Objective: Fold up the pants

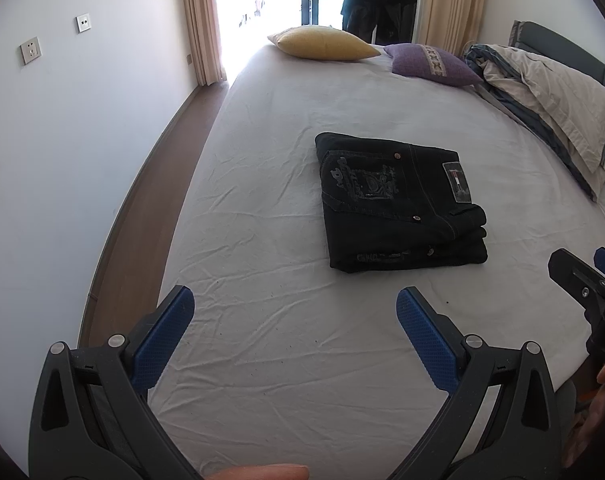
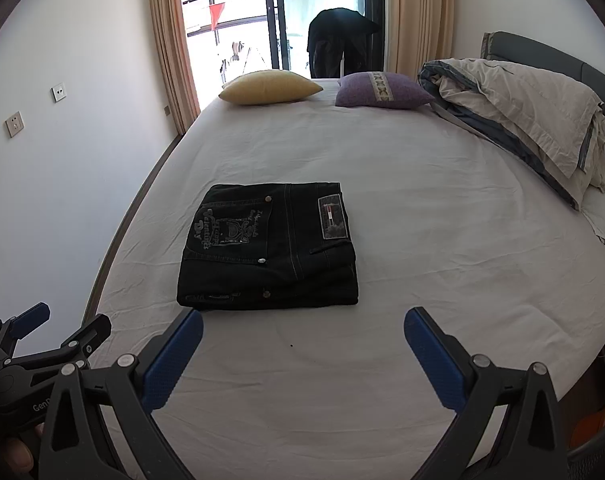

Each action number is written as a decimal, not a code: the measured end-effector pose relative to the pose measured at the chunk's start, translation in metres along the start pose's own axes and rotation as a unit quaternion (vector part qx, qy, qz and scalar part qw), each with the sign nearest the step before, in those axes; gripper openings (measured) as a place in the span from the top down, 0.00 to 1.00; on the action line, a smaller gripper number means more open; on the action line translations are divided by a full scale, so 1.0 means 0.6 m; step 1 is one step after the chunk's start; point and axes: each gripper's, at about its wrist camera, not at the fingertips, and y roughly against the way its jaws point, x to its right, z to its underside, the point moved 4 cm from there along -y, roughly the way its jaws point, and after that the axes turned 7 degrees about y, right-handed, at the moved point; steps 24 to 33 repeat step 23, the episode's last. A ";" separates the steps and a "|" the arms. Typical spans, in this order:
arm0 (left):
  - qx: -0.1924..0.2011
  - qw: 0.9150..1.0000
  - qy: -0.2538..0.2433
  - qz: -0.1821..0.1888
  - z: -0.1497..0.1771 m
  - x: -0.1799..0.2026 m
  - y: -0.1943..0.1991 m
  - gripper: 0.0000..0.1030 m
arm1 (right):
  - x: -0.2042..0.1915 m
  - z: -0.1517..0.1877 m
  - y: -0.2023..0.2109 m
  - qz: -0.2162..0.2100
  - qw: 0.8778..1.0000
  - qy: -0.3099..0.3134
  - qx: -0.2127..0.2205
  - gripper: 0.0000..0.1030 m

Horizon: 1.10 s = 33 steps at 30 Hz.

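Observation:
Black jeans (image 1: 398,204) (image 2: 270,248) lie folded into a compact rectangle on the white bed sheet (image 1: 286,340) (image 2: 422,220), back pocket embroidery and waist label facing up. My left gripper (image 1: 296,300) stands open over bare sheet, short of the jeans and to their left, holding nothing. My right gripper (image 2: 304,320) is open too, just short of the near edge of the jeans, empty. The right gripper (image 1: 586,276) shows at the right edge of the left wrist view, and the left gripper (image 2: 62,320) at the lower left of the right wrist view.
A yellow pillow (image 2: 270,87) and a purple pillow (image 2: 382,90) lie at the far end of the bed. A bundled duvet (image 2: 522,112) rests along the right side by the headboard. A white wall (image 1: 62,140) and a strip of wooden floor (image 1: 142,220) run along the left.

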 end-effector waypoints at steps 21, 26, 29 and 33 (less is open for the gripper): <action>-0.008 1.000 -0.001 0.013 -0.001 -0.009 0.003 0.00 | -0.002 0.012 -0.009 -0.002 1.000 0.001 -0.003 0.00; -0.009 1.000 -0.001 0.013 -0.001 -0.009 0.003 0.00 | -0.001 0.017 -0.011 -0.002 1.000 -0.001 -0.004 0.00; -0.009 1.000 -0.001 0.013 -0.001 -0.009 0.003 0.00 | -0.001 0.017 -0.011 -0.002 1.000 -0.001 -0.004 0.00; -0.009 1.000 -0.001 0.013 -0.001 -0.009 0.003 0.00 | -0.001 0.017 -0.011 -0.002 1.000 -0.001 -0.004 0.00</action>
